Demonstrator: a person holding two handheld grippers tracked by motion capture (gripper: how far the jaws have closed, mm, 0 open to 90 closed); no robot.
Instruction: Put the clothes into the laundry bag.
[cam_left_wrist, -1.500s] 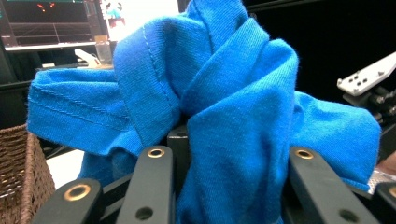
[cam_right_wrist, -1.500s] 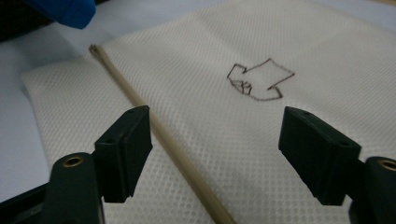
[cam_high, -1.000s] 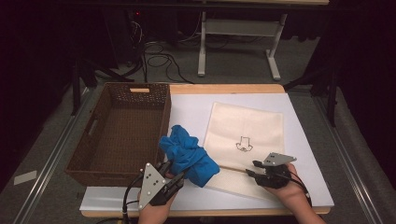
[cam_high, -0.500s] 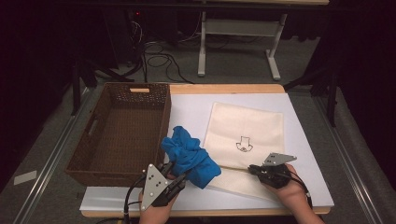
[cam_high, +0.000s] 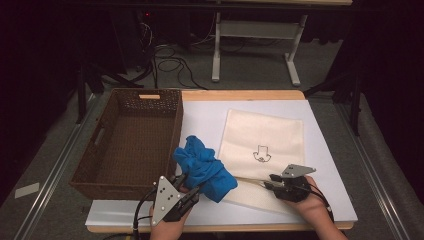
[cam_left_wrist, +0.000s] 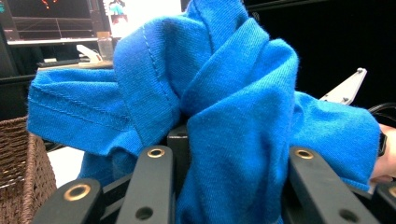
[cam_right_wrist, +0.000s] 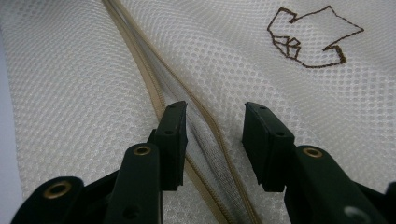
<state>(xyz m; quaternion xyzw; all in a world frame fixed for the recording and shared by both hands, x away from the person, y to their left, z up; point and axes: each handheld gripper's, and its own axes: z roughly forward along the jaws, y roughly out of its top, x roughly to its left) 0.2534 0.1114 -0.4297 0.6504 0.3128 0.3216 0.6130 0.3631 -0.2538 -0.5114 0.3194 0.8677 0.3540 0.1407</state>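
Blue knit cloth (cam_high: 204, 169), bunched, is clamped in the left gripper (cam_high: 186, 192) fingers at six o'clock on the white surface (cam_high: 210, 120), touching the mesh bag (cam_high: 262, 150). At five o'clock, the right gripper (cam_right_wrist: 212, 140) fingers have just been opening; they stand apart astride the bag's zipper (cam_right_wrist: 154, 88), pinching nothing. To do well, nip one zipper edge only and lift the mouth wide before feeding cloth in. Wicker basket (cam_high: 129, 145) sits at ten o'clock.
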